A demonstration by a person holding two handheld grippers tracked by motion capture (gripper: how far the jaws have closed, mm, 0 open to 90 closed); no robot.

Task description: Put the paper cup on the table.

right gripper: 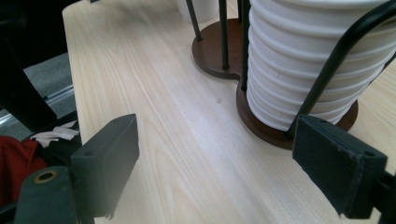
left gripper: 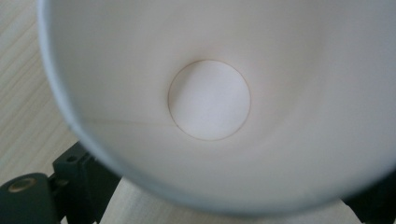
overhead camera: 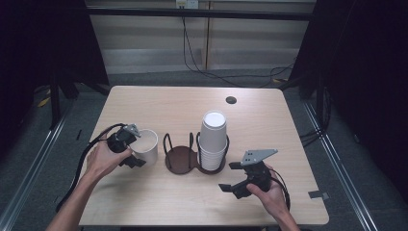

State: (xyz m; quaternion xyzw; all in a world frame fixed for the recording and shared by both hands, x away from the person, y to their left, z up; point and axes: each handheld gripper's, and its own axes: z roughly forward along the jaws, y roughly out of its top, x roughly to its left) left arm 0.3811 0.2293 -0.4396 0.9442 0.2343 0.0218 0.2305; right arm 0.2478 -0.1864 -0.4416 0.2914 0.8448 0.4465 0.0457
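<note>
A single white paper cup (overhead camera: 146, 147) sits left of centre on the table, my left gripper (overhead camera: 131, 147) shut on its wall. The left gripper view looks straight into that cup (left gripper: 210, 100), down to its round bottom, with a black jaw at each lower corner. A brown two-ring cup holder (overhead camera: 181, 158) stands mid-table. Its left ring is empty; its right ring holds a tall stack of white cups (overhead camera: 212, 137). My right gripper (overhead camera: 230, 176) is open, just right of and nearer than the holder. In the right gripper view the stack (right gripper: 303, 70) stands close ahead of my right gripper (right gripper: 224, 168).
The wooden table (overhead camera: 159, 106) has a dark round cable hole (overhead camera: 231, 100) at the back. Cables trail on the floor behind it, and dark curtains flank both sides. A red cloth (right gripper: 14, 161) lies below the table's near edge.
</note>
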